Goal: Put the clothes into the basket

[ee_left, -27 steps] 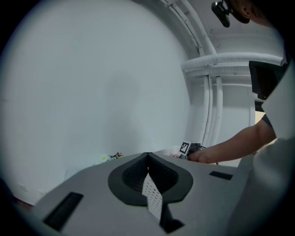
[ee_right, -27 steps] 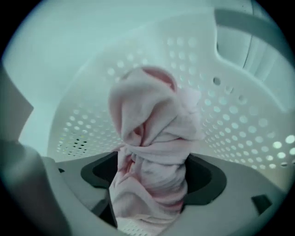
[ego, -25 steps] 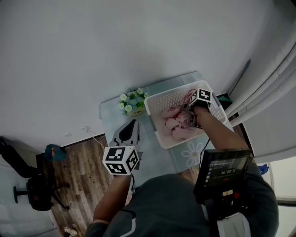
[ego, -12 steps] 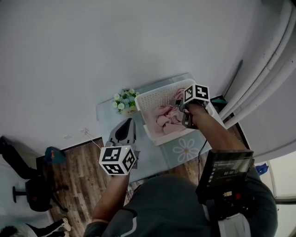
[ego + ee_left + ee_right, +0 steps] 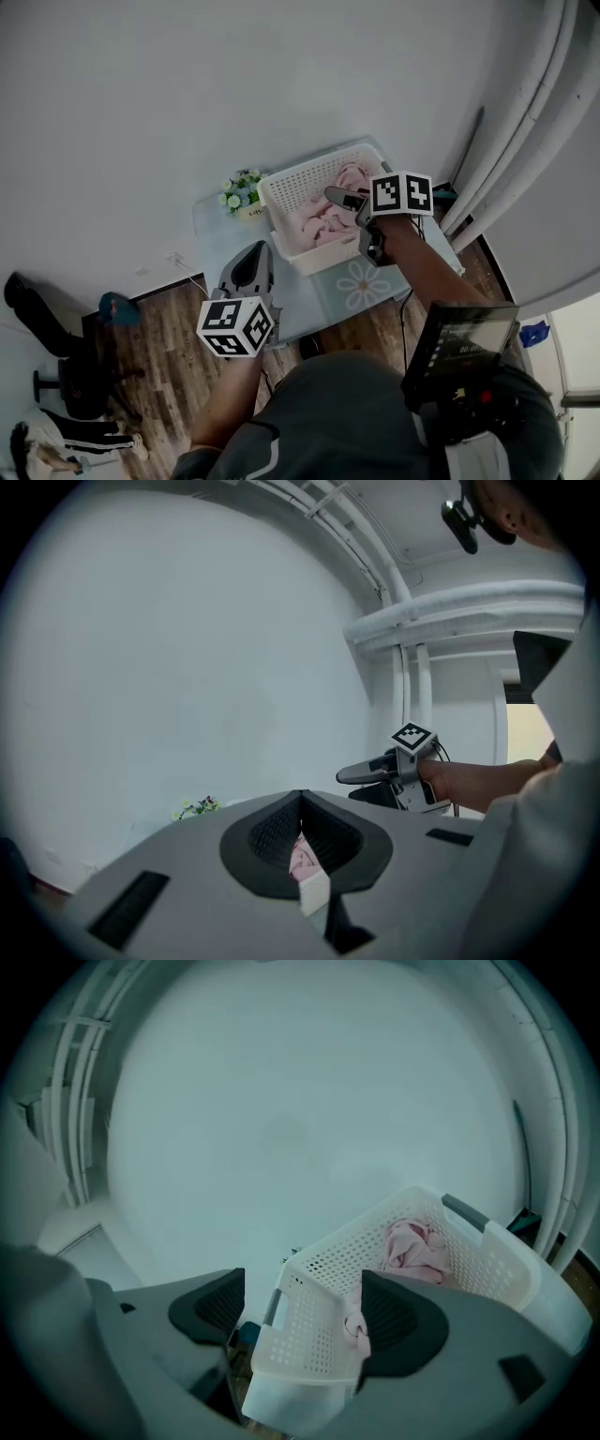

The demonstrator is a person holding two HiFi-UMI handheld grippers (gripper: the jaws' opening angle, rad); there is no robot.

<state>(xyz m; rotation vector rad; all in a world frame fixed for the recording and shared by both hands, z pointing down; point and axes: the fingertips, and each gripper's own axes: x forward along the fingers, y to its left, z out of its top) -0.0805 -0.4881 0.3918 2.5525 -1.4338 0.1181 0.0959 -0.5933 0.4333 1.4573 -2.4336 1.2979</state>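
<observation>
Pink clothes (image 5: 323,221) are sitting in a heap inside the white perforated basket (image 5: 302,175) on the tabletop (image 5: 212,225), right next to a little pot of flowers (image 5: 239,192). The right claw (image 5: 337,196) hangs above the basket with its jaws spread wide and nothing between them; its own view just looks down past them at the basket wall and the pink pile. The left claw (image 5: 255,255) is off to the side of the basket, above the tabletop's near edge, with its jaws pressed together and empty.
</observation>
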